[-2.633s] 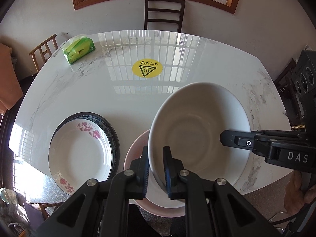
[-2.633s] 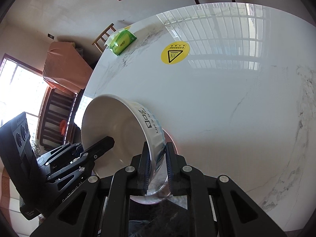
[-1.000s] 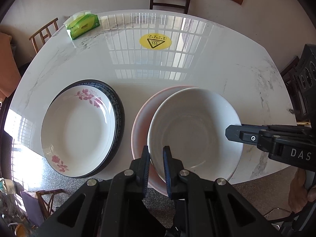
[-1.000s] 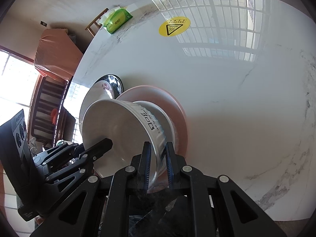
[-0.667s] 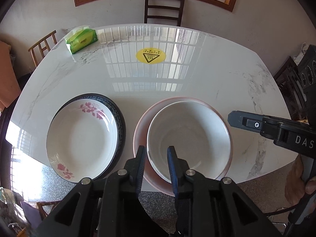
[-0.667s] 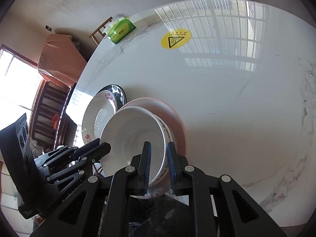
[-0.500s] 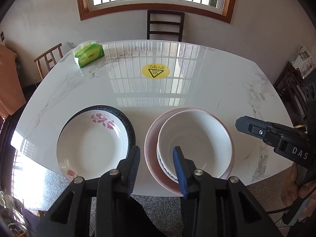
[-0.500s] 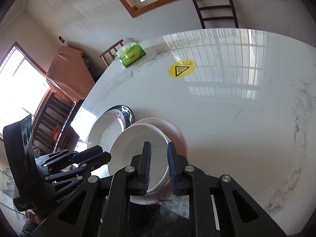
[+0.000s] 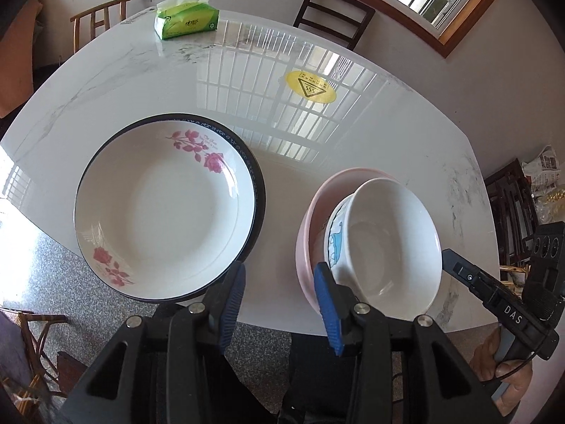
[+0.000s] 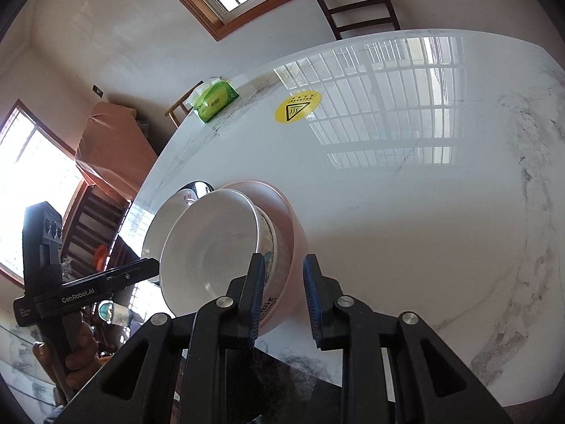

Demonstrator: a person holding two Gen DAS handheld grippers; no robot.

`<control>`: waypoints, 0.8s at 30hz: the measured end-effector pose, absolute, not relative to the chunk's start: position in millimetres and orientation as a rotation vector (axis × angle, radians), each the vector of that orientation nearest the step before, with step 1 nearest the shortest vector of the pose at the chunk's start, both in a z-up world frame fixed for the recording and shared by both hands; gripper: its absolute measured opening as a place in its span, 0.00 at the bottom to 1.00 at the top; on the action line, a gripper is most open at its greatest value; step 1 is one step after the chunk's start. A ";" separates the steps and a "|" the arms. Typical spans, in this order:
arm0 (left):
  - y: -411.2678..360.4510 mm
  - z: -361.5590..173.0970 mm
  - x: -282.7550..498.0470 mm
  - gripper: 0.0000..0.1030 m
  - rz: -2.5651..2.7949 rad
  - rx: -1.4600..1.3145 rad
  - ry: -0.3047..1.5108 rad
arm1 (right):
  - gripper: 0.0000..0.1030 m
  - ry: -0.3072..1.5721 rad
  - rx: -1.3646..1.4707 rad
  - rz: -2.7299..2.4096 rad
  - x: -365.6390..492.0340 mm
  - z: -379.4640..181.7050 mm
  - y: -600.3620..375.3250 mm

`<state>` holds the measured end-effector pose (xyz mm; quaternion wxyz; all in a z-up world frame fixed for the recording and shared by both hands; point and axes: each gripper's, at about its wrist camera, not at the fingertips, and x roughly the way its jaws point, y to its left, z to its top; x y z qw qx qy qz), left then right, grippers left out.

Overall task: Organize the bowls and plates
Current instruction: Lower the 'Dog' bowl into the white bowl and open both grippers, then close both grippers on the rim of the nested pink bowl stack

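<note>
A white marble desk (image 9: 148, 81) holds two stacks of dishes near its front edge. On the left, a white plate with pink roses (image 9: 166, 208) sits inside a larger dark-rimmed plate (image 9: 259, 190). To its right, apart from it, a white bowl with a blue pattern on its outside (image 9: 388, 243) rests inside a pink bowl (image 9: 310, 219).

The left gripper (image 9: 279, 291) hovers in front of the gap between the two stacks, its blue-padded fingers (image 9: 231, 296) spread wide and holding nothing. The right gripper (image 10: 280, 291) is at the near edge of the pink bowl (image 10: 295, 243), its fingers (image 10: 256, 289) parted and gripping nothing; the white bowl (image 10: 212, 243) lies just ahead of the left finger.

At the far side of the desk lie a green tissue pack (image 9: 187, 21) and a round yellow warning sticker (image 9: 310, 86).
</note>
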<state>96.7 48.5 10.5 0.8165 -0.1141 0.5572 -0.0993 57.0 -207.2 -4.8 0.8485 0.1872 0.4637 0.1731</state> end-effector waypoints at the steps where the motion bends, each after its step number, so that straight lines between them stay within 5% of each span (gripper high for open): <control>1: 47.9 9.6 98.1 0.40 -0.216 -0.246 1.192 | 0.22 0.984 0.376 0.358 57.6 -5.4 -204.4; 24: 36.4 -13.0 113.7 0.42 -0.141 -0.228 1.299 | 0.22 1.101 0.277 0.309 79.2 -23.0 -193.8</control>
